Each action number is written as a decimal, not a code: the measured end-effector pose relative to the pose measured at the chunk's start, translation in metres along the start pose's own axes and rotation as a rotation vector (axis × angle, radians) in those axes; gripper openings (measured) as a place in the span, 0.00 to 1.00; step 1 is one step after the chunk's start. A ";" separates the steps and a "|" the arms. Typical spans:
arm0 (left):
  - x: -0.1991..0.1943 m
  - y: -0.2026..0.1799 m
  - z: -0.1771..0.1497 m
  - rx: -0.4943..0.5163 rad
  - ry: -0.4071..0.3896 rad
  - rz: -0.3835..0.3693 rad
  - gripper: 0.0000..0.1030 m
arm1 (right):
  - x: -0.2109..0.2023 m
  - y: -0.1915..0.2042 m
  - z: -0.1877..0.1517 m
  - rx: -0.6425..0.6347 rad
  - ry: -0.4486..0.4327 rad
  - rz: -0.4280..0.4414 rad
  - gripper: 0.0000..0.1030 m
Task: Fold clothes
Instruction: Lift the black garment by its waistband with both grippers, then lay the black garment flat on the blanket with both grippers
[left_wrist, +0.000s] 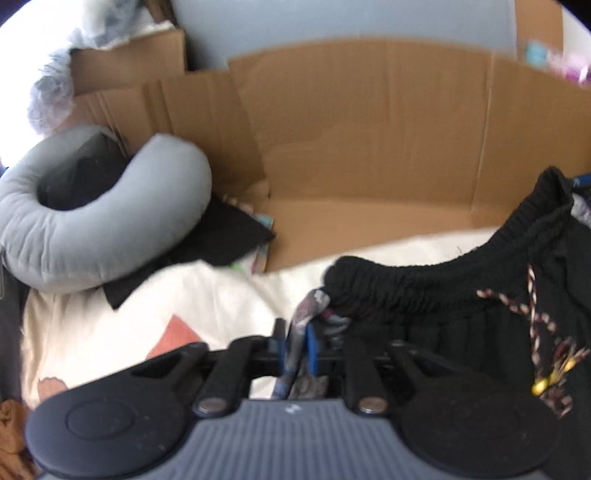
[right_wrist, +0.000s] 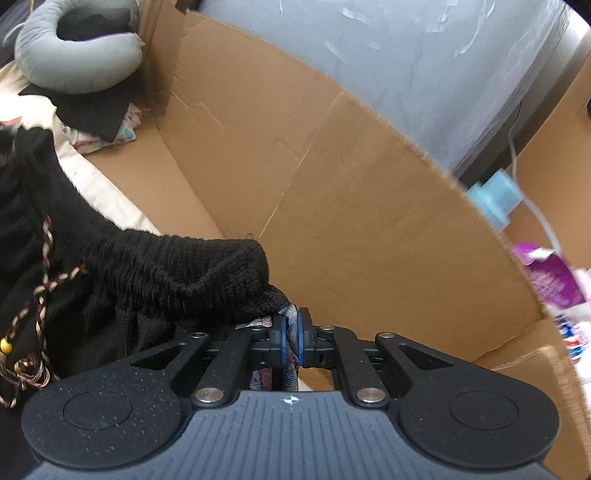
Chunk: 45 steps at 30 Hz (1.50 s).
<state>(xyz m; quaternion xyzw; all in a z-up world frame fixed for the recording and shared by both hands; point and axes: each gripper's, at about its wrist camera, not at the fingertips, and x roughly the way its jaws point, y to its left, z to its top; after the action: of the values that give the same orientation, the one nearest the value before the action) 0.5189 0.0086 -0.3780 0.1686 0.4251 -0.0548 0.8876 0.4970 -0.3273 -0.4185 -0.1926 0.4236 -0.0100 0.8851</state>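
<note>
Black shorts (left_wrist: 443, 291) with an elastic ribbed waistband and a braided drawstring (left_wrist: 532, 317) hang stretched between my two grippers above a cream bedsheet (left_wrist: 207, 295). My left gripper (left_wrist: 297, 339) is shut on the left end of the waistband, with grey patterned lining pinched between its blue pads. My right gripper (right_wrist: 291, 338) is shut on the right end of the waistband of the shorts (right_wrist: 166, 273), also pinching lining. The drawstring (right_wrist: 40, 258) dangles with a yellow bead at its end.
A large flattened cardboard sheet (left_wrist: 369, 147) stands behind the bed, also in the right wrist view (right_wrist: 332, 192). A grey U-shaped pillow (left_wrist: 92, 221) lies on black fabric at the left. A blue bottle (right_wrist: 495, 199) and a purple packet (right_wrist: 554, 277) sit behind the cardboard at the right.
</note>
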 end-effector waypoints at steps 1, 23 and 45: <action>0.003 -0.003 -0.004 0.014 0.012 0.008 0.33 | 0.005 0.000 0.001 0.007 0.007 -0.001 0.22; -0.096 -0.040 -0.040 0.001 -0.088 -0.207 0.51 | -0.103 -0.040 -0.055 0.100 -0.070 0.110 0.45; -0.213 -0.121 -0.147 -0.068 -0.033 -0.466 0.45 | -0.220 -0.057 -0.208 0.394 -0.043 0.130 0.45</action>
<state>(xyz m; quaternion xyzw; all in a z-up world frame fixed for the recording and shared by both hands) 0.2469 -0.0636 -0.3291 0.0350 0.4397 -0.2469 0.8629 0.2075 -0.4097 -0.3520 0.0118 0.4061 -0.0315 0.9132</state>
